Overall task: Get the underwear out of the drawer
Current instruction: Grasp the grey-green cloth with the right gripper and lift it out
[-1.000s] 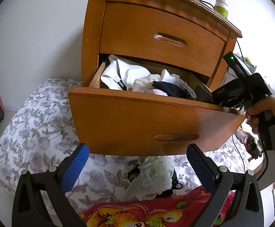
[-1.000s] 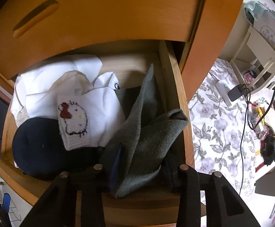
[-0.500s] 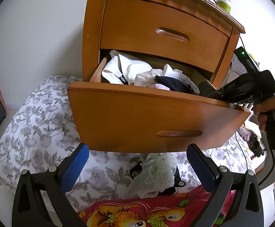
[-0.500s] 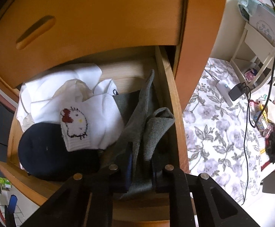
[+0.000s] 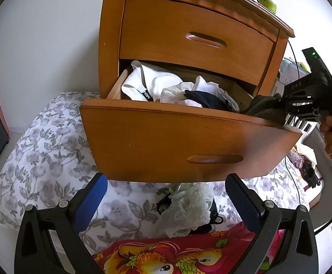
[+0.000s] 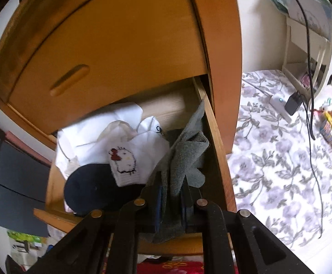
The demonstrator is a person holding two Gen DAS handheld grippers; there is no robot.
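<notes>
A grey ribbed garment [image 6: 184, 159], taken to be the underwear, is now pinched between the nearly closed jaws of the right gripper [image 6: 172, 202]. A second ago those jaws stood apart around the fabric; they have since been closed on it. The cloth has been drawn up into a tall fold at the right end of the open lower drawer [image 5: 188, 141], though its far end is still draped inside against the drawer's side wall. White clothing, a cartoon-cat sock [image 6: 124, 162] and a dark navy item [image 6: 90, 187] are left beside it. The left gripper [image 5: 166, 196] is held wide open and empty below the drawer front. The lift-out is judged to be just under way.
</notes>
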